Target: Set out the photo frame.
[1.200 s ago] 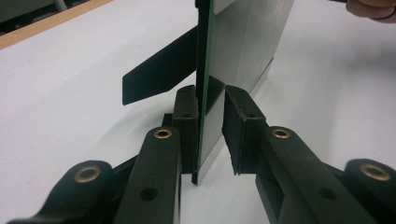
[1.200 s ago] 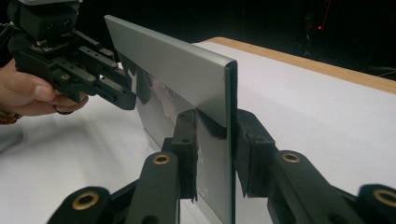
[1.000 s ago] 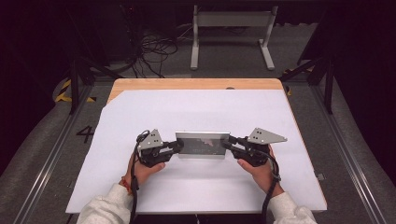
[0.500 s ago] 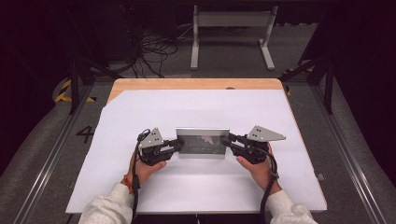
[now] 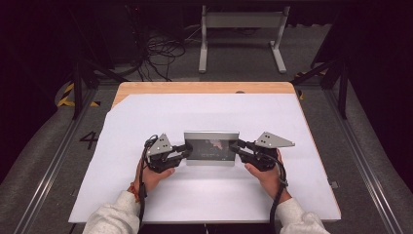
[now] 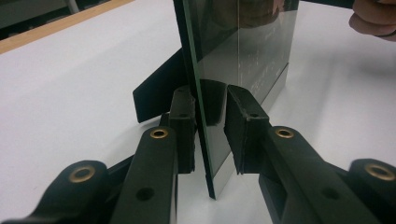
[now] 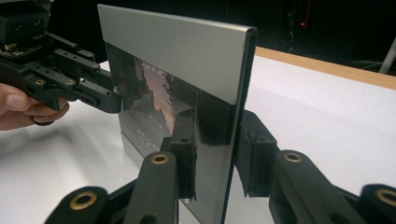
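A silver picture frame (image 5: pixel 211 146) with a dark glass front stands on edge on the white sheet (image 5: pixel 219 195). My left gripper (image 5: pixel 186 148) is at its left end and my right gripper (image 5: pixel 236 147) at its right end. In the left gripper view the frame (image 6: pixel 243 46) runs between my left gripper's (image 6: pixel 210 126) jaws, with a gap between the glass and the right pad (image 6: pixel 238 130). A black back stand (image 6: pixel 154 93) props it. In the right gripper view the frame (image 7: pixel 173 42) sits between the right gripper's (image 7: pixel 215 144) jaws, the left pad (image 7: pixel 184 144) clear of the glass.
The white sheet covers most of a wooden table (image 5: pixel 195 87). Behind the table, a grey metal stand (image 5: pixel 243 19) and loose cables (image 5: pixel 160 53) are on the floor. Metal rails (image 5: pixel 48 170) run along both sides. The other hand (image 7: pixel 23 107) holds the left gripper (image 7: pixel 70 79) at the frame's far end.
The frame's top edge sits slightly higher in the high view. Both grippers stay at its two ends.
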Motion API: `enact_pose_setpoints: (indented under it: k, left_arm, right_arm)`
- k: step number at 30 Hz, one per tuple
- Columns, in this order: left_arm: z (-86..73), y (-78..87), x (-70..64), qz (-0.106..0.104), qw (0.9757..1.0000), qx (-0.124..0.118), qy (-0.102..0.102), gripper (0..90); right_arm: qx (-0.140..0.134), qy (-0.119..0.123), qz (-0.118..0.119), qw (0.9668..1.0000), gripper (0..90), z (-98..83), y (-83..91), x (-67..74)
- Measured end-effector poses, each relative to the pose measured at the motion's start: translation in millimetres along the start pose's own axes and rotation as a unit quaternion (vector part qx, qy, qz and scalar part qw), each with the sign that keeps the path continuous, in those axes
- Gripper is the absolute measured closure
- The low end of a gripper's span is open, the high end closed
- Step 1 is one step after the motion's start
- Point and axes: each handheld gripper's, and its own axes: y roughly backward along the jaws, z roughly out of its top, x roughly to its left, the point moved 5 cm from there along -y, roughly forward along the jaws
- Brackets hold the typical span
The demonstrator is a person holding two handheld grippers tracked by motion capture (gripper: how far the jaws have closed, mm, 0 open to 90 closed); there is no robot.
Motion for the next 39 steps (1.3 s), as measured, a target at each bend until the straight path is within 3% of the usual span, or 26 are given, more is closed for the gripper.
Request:
enact_pose_setpoints:
  k: [14,18,30,39]
  left_arm:
    - [-4.9,-4.6,0.9,-0.001,0.9999,0.009,0.005,72.5]
    - [-5.8,-6.1,1.0,0.005,0.9999,0.015,-0.003,72.0]
    - [-12.8,-12.9,0.3,-0.003,0.9997,0.024,0.004,70.0]
    - [-14.1,-15.4,0.7,-0.004,0.9996,0.027,0.009,69.2]
  right_arm:
    - [0.015,-0.003,-0.008,0.9998,70.6,-9.5,-5.1,-1.2]
    - [0.025,-0.002,-0.010,0.9996,70.4,-13.7,-6.6,-1.4]
    - [0.047,-0.008,0.004,0.9989,69.1,-33.0,-13.2,-1.6]
    - [0.054,-0.006,0.002,0.9985,69.0,-34.6,-13.9,-1.1]
